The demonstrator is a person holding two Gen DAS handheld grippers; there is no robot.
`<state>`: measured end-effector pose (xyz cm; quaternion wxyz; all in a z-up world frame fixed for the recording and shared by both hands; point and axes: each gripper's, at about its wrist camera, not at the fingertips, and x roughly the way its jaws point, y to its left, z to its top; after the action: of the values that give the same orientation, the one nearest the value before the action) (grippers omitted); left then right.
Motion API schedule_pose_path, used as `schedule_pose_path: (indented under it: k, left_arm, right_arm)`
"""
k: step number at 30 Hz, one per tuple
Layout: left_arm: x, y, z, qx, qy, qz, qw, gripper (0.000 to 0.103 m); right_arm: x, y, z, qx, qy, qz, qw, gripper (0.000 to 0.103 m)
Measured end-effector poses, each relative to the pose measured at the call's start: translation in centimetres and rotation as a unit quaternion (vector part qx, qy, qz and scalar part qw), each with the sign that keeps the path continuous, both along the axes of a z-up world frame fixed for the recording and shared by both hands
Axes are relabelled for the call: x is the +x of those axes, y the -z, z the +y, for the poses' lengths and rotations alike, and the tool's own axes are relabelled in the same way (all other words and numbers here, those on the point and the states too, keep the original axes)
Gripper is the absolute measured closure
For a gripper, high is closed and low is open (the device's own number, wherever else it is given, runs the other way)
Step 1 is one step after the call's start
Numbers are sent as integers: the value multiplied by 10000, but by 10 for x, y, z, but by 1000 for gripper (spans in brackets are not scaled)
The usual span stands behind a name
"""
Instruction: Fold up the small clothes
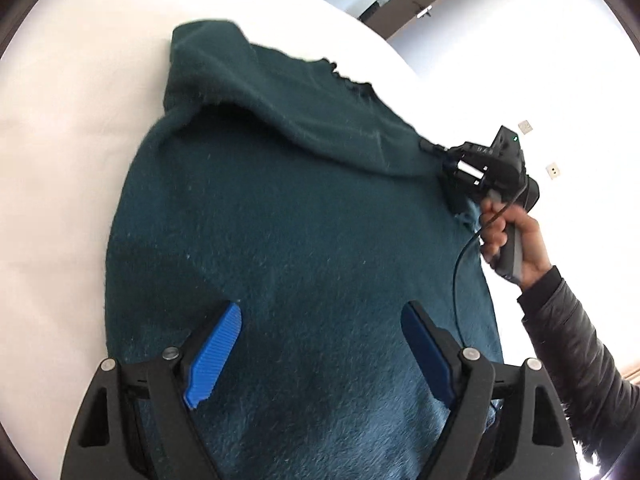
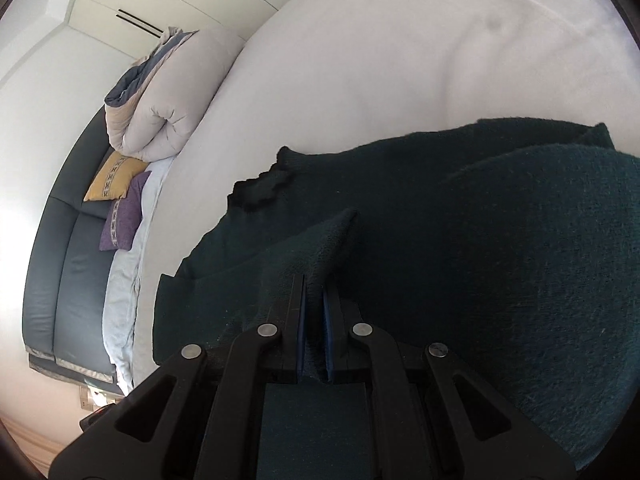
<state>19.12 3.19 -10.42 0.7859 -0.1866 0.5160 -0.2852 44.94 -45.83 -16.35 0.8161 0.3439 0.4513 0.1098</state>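
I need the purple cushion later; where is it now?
In the right wrist view, the purple cushion lies at far left, on the grey headboard, just below the yellow cushion.

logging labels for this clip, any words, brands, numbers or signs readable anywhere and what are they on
None can be read.
Right gripper: small pale marks on its black body, too blurred to read.
Dark green sweater: no tag or print showing.
Yellow pillow and purple pillow: woven pattern bands only, no letters.
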Motion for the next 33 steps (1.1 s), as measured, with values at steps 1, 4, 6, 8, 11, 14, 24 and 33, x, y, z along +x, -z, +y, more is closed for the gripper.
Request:
schedule_pose_path:
  k: [1, 4, 6, 8, 11, 14, 24, 33]
  left_arm:
    - [-2, -3, -2, 15, -6, -68, 10000, 19]
    - [6, -3, -15, 276, -375, -219, 9987, 19]
    - [21, -8, -12, 245, -676, -524, 9960, 19]
    - [36, -9, -13, 530, -1067, -799, 9897, 19]
    - [59, -5, -11, 295, -1222, -794, 9889, 19]
    - [70, 3, -25, 652, -1039, -953, 9879, 19]
    - [71, 10, 15, 763, -1899, -1098, 9727, 46]
    - [45, 1, -2, 1015, -1802, -429, 9774, 28]
  right_arm:
    - [-1, 2, -3, 19, 50, -17, 10000, 96]
    - [1, -5, 5, 4, -32, -170, 9998, 96]
    - [0, -14, 17, -31, -175, -384, 9991, 96]
    - [-1, -26, 23, 125, -197, -557, 9982, 96]
    - [3, -40, 28, 160, -234, -712, 9971, 96]
    - [5, -38, 22, 240, -48, -659, 9975, 96]
    - [10, 8, -11, 393, 765, -60, 9963, 96]
    - [30, 27, 1, -22, 567, 480, 9972, 95]
